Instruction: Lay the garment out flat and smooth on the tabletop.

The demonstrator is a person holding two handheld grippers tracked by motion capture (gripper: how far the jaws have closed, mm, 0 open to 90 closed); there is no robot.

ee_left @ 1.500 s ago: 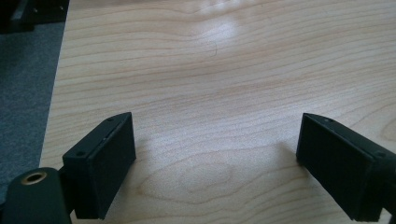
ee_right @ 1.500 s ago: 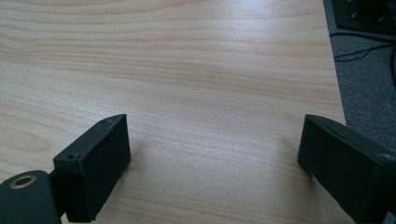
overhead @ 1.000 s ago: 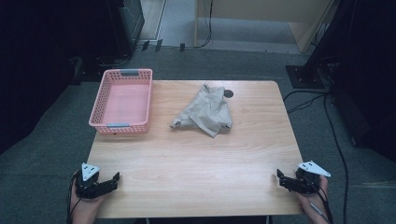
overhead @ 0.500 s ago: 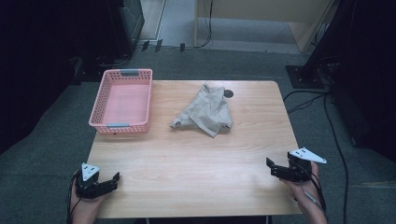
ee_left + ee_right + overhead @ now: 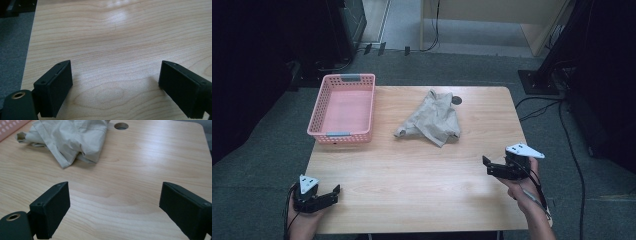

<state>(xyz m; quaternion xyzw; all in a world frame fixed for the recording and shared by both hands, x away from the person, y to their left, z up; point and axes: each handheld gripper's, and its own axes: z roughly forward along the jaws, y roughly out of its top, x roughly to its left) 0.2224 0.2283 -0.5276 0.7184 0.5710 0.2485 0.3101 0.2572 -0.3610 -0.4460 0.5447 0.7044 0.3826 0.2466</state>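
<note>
High view: wooden table [image 5: 412, 165], grey carpet [image 5: 602, 200].

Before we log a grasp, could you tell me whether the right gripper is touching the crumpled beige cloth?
Apart. In the right gripper view, bare wood lies between the open right gripper and the crumpled beige cloth.

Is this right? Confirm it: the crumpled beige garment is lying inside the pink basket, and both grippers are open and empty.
Not quite. The high view shows the crumpled beige garment lying on the wooden table, to the right of the pink basket, not inside it. The rest holds: the left gripper and right gripper are open and empty.
</note>
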